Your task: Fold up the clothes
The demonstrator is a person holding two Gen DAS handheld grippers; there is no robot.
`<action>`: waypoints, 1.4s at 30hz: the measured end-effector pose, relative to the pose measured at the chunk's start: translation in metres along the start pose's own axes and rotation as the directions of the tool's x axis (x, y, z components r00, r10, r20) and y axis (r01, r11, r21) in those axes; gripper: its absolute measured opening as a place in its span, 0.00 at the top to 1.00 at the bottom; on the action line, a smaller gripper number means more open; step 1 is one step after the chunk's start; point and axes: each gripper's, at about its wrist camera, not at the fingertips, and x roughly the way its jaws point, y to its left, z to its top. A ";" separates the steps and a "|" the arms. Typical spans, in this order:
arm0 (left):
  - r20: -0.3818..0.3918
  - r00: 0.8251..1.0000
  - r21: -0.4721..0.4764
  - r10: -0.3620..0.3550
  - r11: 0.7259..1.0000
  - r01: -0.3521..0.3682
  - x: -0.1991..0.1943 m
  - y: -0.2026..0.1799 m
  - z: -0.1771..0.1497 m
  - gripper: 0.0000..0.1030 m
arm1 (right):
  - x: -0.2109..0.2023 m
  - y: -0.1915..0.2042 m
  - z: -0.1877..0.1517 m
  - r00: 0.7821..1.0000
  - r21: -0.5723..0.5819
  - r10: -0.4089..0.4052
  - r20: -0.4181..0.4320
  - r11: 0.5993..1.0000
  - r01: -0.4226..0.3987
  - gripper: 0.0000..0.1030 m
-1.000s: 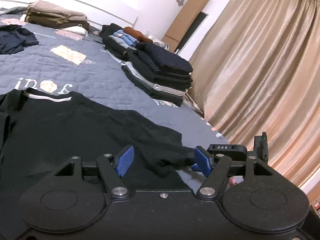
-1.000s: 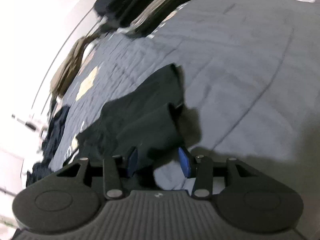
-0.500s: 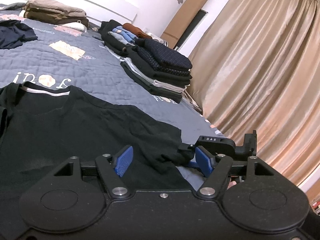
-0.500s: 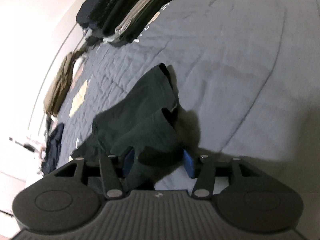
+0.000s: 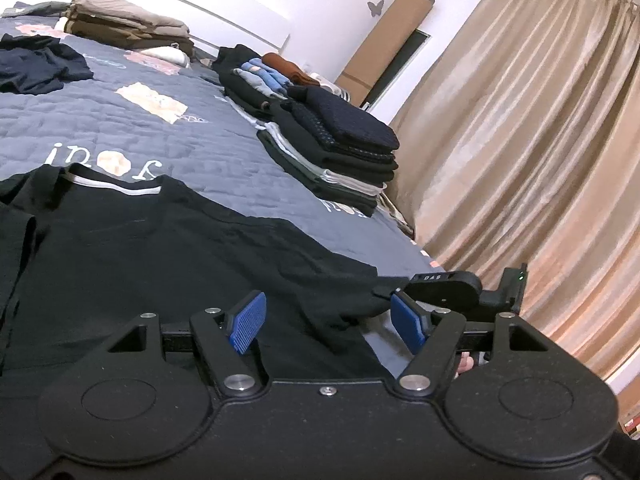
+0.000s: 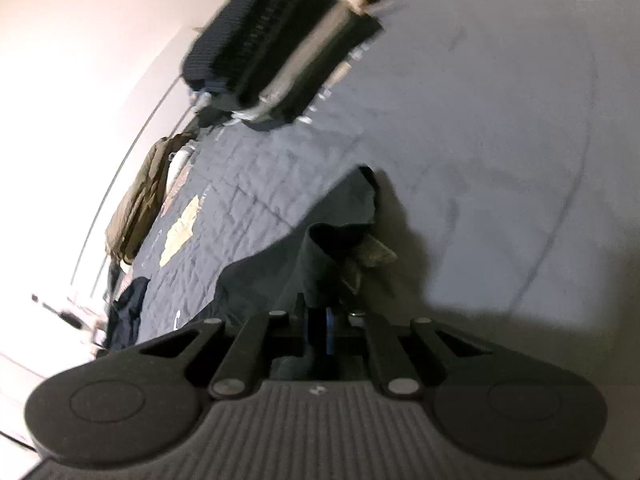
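A black T-shirt (image 5: 132, 248) with a white neck band lies spread on the grey quilted bed (image 5: 120, 128). My left gripper (image 5: 326, 322) hovers open over the shirt's right side, its blue pads wide apart with the cloth lying between them. Just beyond its right finger the other gripper's black body reaches in at the sleeve edge. In the right wrist view my right gripper (image 6: 318, 330) is shut on the black T-shirt's sleeve (image 6: 320, 256), which bunches up in front of the jaws. The rest of the shirt trails to the left.
Folded stacks of dark clothes (image 5: 340, 152) and a second stack with blue and brown items (image 5: 264, 76) line the bed's right edge. A brown folded pile (image 5: 124, 26) and a loose navy garment (image 5: 36, 64) lie farther back. Beige curtains (image 5: 532, 152) hang on the right.
My right gripper has closed on the shirt's sleeve, which lay loose between open fingers before. The left gripper stayed open and dipped slightly lower over the shirt.
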 end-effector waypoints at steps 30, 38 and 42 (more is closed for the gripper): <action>-0.009 0.998 -0.042 0.069 0.997 -0.070 -0.007 0.028 0.004 0.34 | -0.003 0.110 -0.150 0.962 -0.962 -0.069 -0.263 0.090 -0.257 0.83; -0.025 0.995 0.016 0.094 0.995 -0.094 -0.004 0.026 -0.001 0.33 | -0.027 0.107 -0.093 0.891 -0.823 -0.043 -0.451 0.407 -0.397 0.58; -0.022 0.990 0.112 0.142 0.984 -0.138 -0.001 0.015 -0.006 0.33 | -0.044 0.098 -0.052 0.889 -0.718 0.069 -0.453 0.563 -0.410 0.57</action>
